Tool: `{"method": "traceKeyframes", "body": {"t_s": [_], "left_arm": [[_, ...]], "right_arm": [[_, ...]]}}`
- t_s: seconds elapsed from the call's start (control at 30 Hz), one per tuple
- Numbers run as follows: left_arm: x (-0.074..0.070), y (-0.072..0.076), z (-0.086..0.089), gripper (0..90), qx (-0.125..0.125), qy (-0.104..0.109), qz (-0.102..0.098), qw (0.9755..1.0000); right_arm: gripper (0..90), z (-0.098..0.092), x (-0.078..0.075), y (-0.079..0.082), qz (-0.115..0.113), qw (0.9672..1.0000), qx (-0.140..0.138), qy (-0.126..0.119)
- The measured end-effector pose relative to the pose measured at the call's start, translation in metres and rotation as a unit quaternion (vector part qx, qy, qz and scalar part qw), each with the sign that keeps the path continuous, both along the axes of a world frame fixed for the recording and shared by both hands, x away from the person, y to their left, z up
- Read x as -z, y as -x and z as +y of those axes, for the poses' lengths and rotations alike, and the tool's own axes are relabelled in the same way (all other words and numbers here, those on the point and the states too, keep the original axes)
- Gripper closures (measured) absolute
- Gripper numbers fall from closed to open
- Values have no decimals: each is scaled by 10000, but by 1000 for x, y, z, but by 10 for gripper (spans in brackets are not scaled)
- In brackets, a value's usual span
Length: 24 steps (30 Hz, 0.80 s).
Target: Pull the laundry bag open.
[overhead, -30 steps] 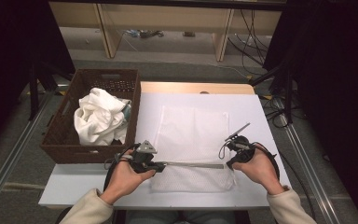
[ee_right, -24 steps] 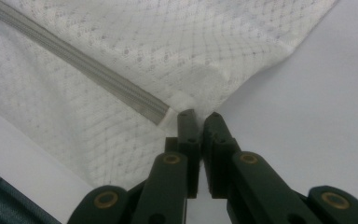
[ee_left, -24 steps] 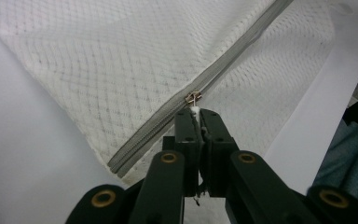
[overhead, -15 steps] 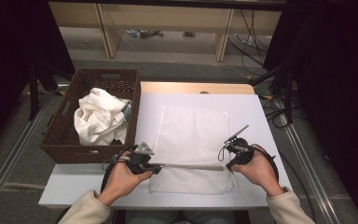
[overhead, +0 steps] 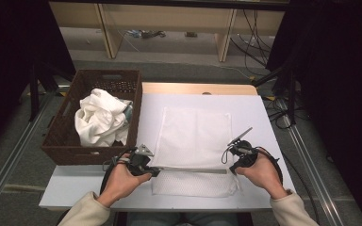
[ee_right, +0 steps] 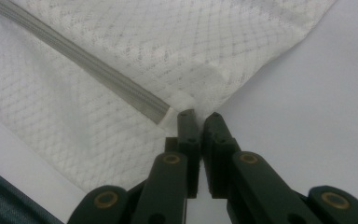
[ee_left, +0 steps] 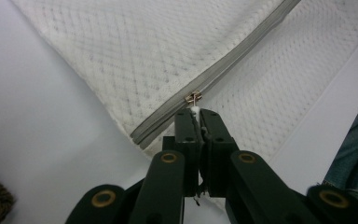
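Barely shifted since before: left gripper (overhead: 147, 165) jaws clamped on small metal zipper pull (ee_left: 194, 98); right gripper (overhead: 235, 157) jaws pinching white mesh zippered bag (overhead: 195, 141) corner, 6 o'clock on white desk (overhead: 259, 117).

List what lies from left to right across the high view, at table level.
Brown basket holding white cloth → left gripper → white mesh bag → right gripper.
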<state>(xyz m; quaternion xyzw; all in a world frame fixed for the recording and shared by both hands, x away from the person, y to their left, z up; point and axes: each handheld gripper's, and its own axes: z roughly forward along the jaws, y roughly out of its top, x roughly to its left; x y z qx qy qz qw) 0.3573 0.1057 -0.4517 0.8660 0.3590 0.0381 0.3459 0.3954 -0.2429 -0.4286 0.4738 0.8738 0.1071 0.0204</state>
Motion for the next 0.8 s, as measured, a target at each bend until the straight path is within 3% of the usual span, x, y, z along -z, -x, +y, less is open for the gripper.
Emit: {"method": "traceKeyframes", "body": {"t_s": [0.03,0.07,0.1,0.17,0.27,0.3,0.37,0.4,0.43,0.53,0.6,0.7,0.73,0.77,0.8], "left_arm": [[-2,-2,3,862,199,-204,3,9996],[0,0,1,862,-23,-39,16,10000],[-1,-1,4,862,117,-180,91,9997],[1,-1,4,862,46,-131,41,9999],[1,1,4,863,-48,-119,188,9997],[0,1,5,862,-24,-224,156,9996],[1,0,5,862,-66,-211,150,9996],[0,-1,9,862,88,-404,178,9990],[2,0,7,862,-74,-256,188,9995],[3,0,8,863,-106,-304,177,9993],[4,0,9,862,-156,-320,203,9992],[4,0,10,862,-111,-439,181,9988],[5,0,10,862,-141,-377,221,9989],[4,-2,13,862,41,-536,243,9983],[7,-1,11,862,-169,-376,210,9989]], "right_arm": [[874,0,0,0,-13,10000,8,-7],[874,1,1,1,-20,10000,61,-36],[874,0,2,1,-39,10000,21,-27],[874,-1,2,0,33,10000,6,-8],[874,-2,3,0,59,10000,-8,-3],[874,-1,5,1,36,10000,40,-42],[874,-1,5,1,43,10000,28,-44],[874,-2,5,0,85,10000,-23,1],[874,-3,5,0,113,9999,-82,4],[874,-5,6,-1,244,9996,-111,-120],[874,-4,6,1,66,10000,53,-1],[874,-5,8,2,72,9999,105,-35],[874,-6,7,2,125,9999,69,-5],[874,-6,8,1,126,9999,-7,-10],[874,-7,8,1,119,9999,-26,15]]}}
